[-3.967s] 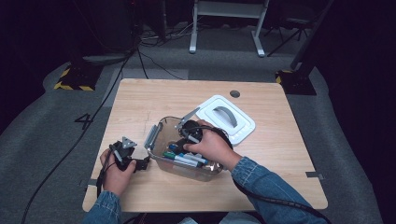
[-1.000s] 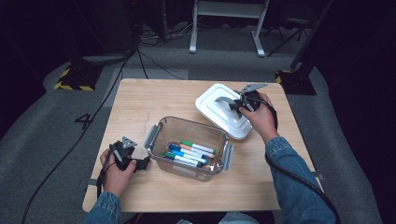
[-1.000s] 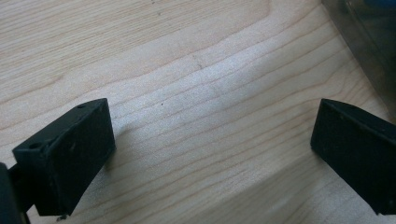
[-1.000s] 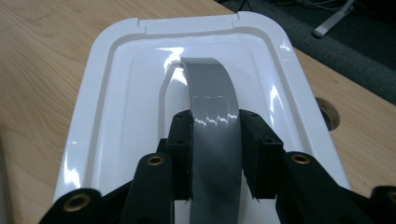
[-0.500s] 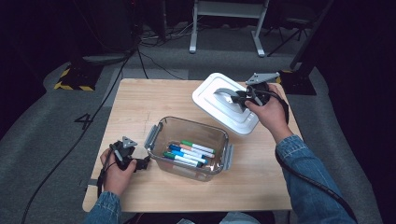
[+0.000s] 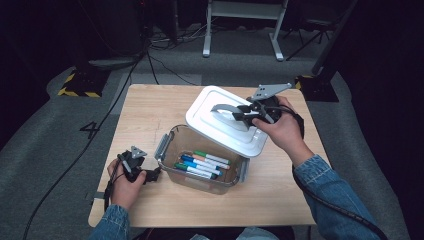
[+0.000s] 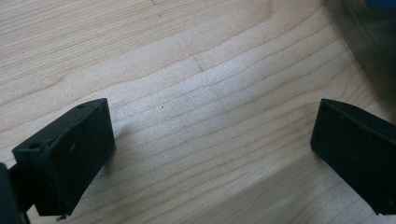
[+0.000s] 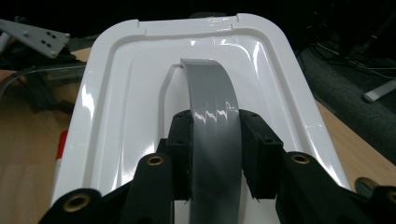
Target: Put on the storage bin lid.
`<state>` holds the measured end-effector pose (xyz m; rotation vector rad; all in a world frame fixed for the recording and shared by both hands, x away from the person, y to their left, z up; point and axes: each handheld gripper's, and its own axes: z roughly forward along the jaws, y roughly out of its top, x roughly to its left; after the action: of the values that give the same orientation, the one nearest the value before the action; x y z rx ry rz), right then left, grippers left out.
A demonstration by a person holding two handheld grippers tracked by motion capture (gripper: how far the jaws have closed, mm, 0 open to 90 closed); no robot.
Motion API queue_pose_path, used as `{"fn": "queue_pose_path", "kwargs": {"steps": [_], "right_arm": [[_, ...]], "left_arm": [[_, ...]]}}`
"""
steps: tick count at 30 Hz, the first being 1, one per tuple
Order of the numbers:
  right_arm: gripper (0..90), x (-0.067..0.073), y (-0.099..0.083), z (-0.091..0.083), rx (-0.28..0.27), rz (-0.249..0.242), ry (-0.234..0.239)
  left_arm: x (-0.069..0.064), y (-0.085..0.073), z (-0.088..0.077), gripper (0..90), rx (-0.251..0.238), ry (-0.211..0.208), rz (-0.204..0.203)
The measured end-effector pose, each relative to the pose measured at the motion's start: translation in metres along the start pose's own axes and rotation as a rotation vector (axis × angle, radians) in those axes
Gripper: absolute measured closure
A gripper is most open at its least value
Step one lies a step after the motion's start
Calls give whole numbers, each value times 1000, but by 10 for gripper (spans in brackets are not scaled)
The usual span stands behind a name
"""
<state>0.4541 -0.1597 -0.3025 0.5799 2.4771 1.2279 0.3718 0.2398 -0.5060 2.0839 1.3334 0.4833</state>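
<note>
Right gripper [image 6: 243, 113] clamps the grey handle [image 8: 212, 126] of the white lid [image 6: 225, 127], held tilted above the box's [image 6: 200, 162] far edge. Left gripper [image 6: 152, 175], jaws wide and empty, rests near the table's [image 6: 145, 107] near-left corner.

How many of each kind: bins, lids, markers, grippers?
Clear bin: 1
White lid: 1
Markers in the bin: about 5, overlapping, hard to separate
Grippers: 2, left gripper, right gripper
Total: about 9
</note>
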Motion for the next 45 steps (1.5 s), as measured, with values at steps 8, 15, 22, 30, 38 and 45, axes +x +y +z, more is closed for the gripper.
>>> {"fn": "queue_pose_path", "kwargs": {"steps": [8, 15, 22, 30, 38, 45], "right_arm": [[677, 36, 6, 18, 30, -48, 100], [677, 56, 4, 36, 67, -65, 167], [677, 66, -3, 49, 91, -62, 215], [674, 76, -4, 57, 109, -73, 234], [484, 74, -6, 54, 53, -43, 220], [464, 63, 0, 26, 6, -23, 153]], "left_arm": [[0, 0, 0, 1, 0, 0, 0], [0, 0, 0, 1, 0, 0, 0], [0, 0, 0, 1, -1, 1, 0], [0, 0, 0, 1, -3, -1, -3], [0, 0, 0, 1, -1, -1, -2], [0, 0, 0, 1, -1, -1, -2]]}}
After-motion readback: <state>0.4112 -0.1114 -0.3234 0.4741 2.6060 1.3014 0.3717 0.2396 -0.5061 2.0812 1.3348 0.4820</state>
